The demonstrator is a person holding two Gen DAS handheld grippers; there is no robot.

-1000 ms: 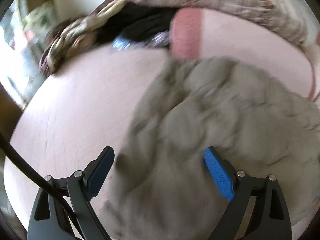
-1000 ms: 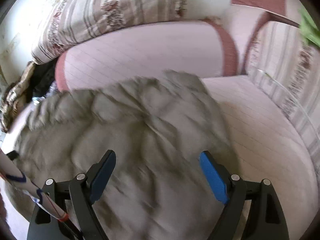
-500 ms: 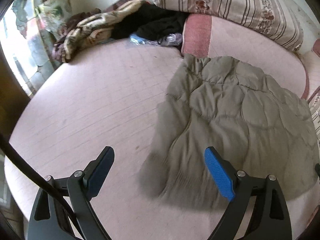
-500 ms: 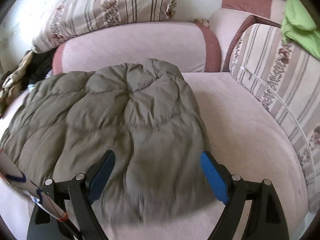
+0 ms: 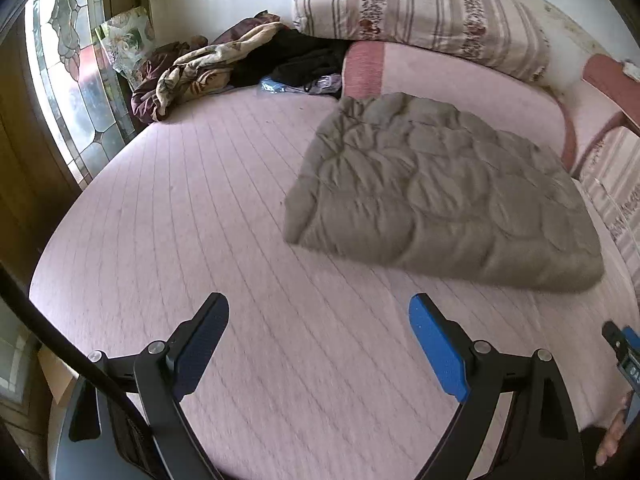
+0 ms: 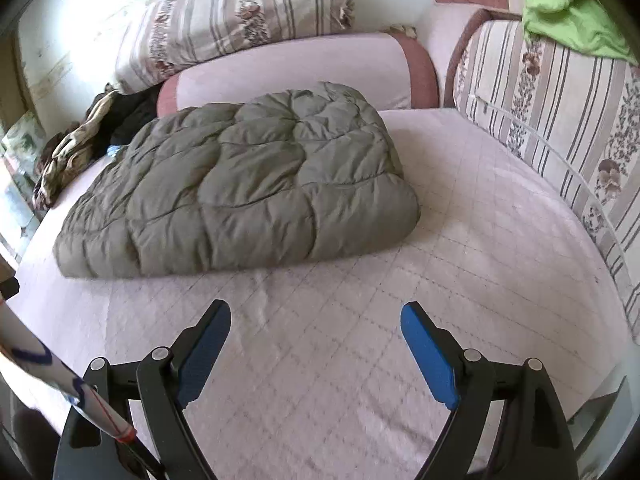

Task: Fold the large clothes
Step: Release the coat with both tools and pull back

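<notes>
An olive-green quilted puffy garment (image 5: 436,196) lies folded in a thick rectangular bundle on the pink quilted bed (image 5: 240,240). In the right wrist view the garment (image 6: 244,188) lies ahead and to the left. My left gripper (image 5: 318,312) is open and empty, hanging over bare bed short of the bundle's near edge. My right gripper (image 6: 316,316) is open and empty too, over the bed (image 6: 460,260) in front of the bundle. The tip of the right gripper shows at the left wrist view's right edge (image 5: 622,344).
A heap of patterned and dark clothes (image 5: 224,68) lies at the far left of the bed. A pink bolster (image 6: 296,68) and striped floral cushions (image 6: 240,16) line the back. A striped cushion (image 6: 560,112) bounds the right side, with a green cloth (image 6: 568,12) on it. A stained-glass window (image 5: 68,80) stands left.
Both grippers have drawn back from over the olive garment toward the bed's near side. The garment now lies ahead of them, free of both.
</notes>
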